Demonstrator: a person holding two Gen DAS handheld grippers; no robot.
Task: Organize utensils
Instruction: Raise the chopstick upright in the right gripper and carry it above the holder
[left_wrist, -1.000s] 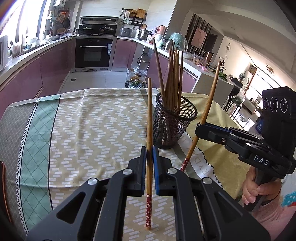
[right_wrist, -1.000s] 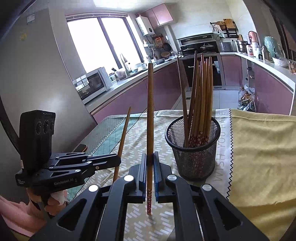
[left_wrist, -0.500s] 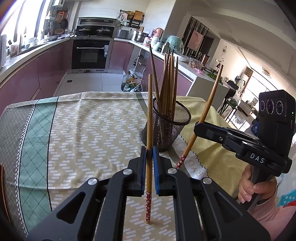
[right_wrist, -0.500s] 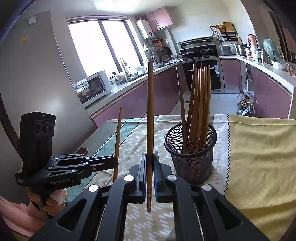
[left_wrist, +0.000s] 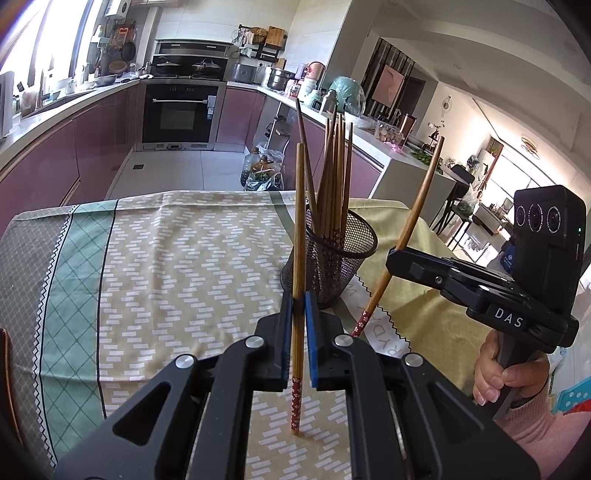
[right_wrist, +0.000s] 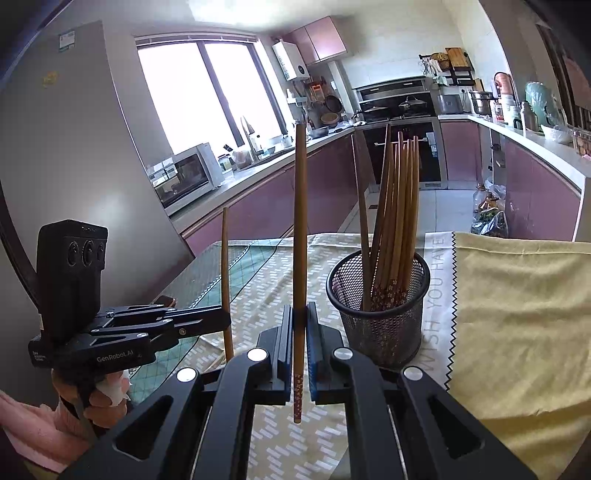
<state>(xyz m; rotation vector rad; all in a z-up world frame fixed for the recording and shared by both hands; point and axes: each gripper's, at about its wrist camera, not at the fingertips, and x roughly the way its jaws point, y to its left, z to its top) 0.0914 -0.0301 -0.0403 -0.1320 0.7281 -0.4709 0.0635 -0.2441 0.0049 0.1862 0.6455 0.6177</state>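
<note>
the patterned green, grey and beige tablecloth covers the table on the left, with purple kitchen cabinets and a black built-in oven behind it. at the centre of the left wrist view, the left black two-finger gripper is clenched on a brown wooden chopstick with a red floral end; the stick stands almost upright, its red end down and hanging just over the cloth, though whether the end touches the cloth cannot be told. just beyond its blue-edged fingers stands the black wire-mesh holder, which rests on the cloth and holds a bundle of brown wooden chopsticks leaning loosely together. to the right of the holder, the right black two-finger gripper is clamped on a second brown wooden chopstick with a red floral end, tilted with its top leaning right and its red end low near the holder's base. a hand grips that tool's handle at far right.

in the right wrist view, the left gripper shows at far left with its stick upright. the right gripper's stick is vertical at centre, the holder just to its right, and a plain yellow cloth lies beyond.
</note>
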